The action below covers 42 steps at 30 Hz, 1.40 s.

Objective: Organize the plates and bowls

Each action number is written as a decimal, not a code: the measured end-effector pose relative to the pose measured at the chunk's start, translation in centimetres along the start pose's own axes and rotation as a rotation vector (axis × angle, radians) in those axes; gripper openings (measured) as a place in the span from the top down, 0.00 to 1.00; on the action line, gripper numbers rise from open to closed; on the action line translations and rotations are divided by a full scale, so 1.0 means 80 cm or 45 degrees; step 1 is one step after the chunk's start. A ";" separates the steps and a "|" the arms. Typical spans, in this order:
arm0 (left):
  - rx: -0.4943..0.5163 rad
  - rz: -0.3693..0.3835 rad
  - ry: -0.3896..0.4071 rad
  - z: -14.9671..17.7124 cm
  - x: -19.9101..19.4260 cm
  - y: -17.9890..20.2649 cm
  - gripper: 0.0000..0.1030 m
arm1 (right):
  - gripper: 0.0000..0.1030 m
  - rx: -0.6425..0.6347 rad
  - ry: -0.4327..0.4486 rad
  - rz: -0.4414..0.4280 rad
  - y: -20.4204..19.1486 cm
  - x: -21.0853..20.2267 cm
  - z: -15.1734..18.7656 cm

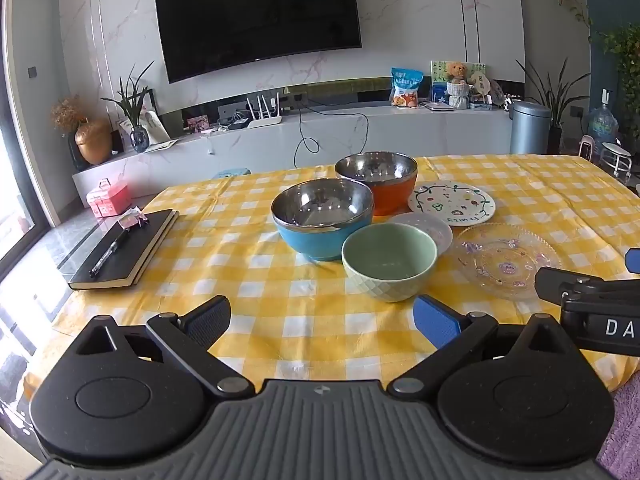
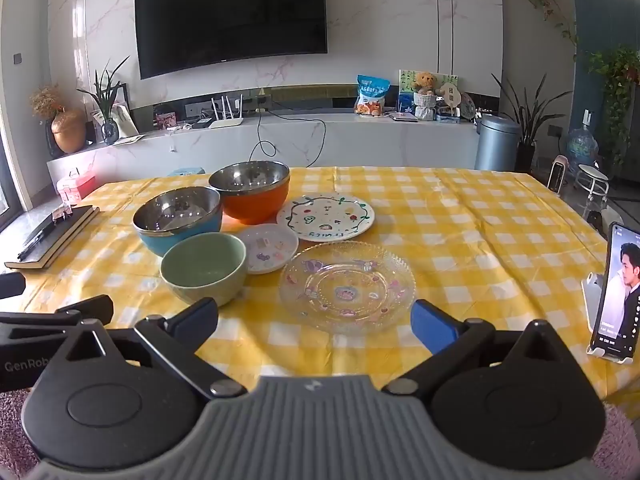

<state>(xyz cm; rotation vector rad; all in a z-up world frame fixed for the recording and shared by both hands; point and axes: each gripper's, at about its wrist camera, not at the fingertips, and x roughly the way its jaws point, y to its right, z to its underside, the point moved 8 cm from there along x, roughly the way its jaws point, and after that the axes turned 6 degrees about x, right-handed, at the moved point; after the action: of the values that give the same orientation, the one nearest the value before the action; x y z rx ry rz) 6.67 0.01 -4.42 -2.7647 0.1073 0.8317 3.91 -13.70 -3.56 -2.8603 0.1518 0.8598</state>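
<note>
On the yellow checked tablecloth (image 1: 280, 312) stand a green bowl (image 1: 389, 262) (image 2: 204, 266), a blue steel-lined bowl (image 1: 322, 218) (image 2: 178, 216) and an orange steel-lined bowl (image 1: 376, 182) (image 2: 252, 190). Beside them lie a small white saucer (image 1: 430, 229) (image 2: 269, 248), a painted white plate (image 1: 451, 202) (image 2: 325, 216) and a clear glass plate (image 1: 508, 260) (image 2: 347, 285). My left gripper (image 1: 322, 322) is open, short of the green bowl. My right gripper (image 2: 316, 324) is open, just short of the glass plate's near rim. Neither holds anything.
A black notebook (image 1: 126, 250) with a pen lies at the table's left. A phone (image 2: 616, 292) on a stand plays a video at the right edge. Behind the table run a low white TV bench (image 1: 320, 132), plants and a grey bin (image 1: 530, 128).
</note>
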 end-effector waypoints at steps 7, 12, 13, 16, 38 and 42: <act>0.002 -0.001 -0.006 0.000 0.000 0.000 0.00 | 0.02 0.000 -0.002 0.004 0.000 0.000 0.001; -0.001 0.000 -0.008 0.001 0.000 0.000 0.00 | 0.02 0.000 -0.005 0.002 -0.001 0.000 0.002; 0.000 0.002 -0.008 0.001 0.000 0.000 0.00 | 0.02 0.000 -0.005 0.002 -0.002 0.000 0.002; 0.001 0.002 -0.009 0.001 0.000 0.000 0.00 | 0.02 0.000 -0.002 0.002 -0.002 0.000 0.002; -0.004 -0.005 -0.033 0.008 0.006 0.002 0.00 | 0.02 -0.002 0.001 0.000 -0.004 0.003 0.003; -0.005 -0.004 -0.035 0.008 0.006 0.002 0.00 | 0.02 -0.002 0.000 0.001 -0.004 0.001 0.003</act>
<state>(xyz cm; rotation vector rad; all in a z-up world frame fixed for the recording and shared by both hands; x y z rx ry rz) 6.72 0.01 -5.21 -2.7552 0.0958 0.8697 3.90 -13.32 -3.75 -2.8617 0.1520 0.8604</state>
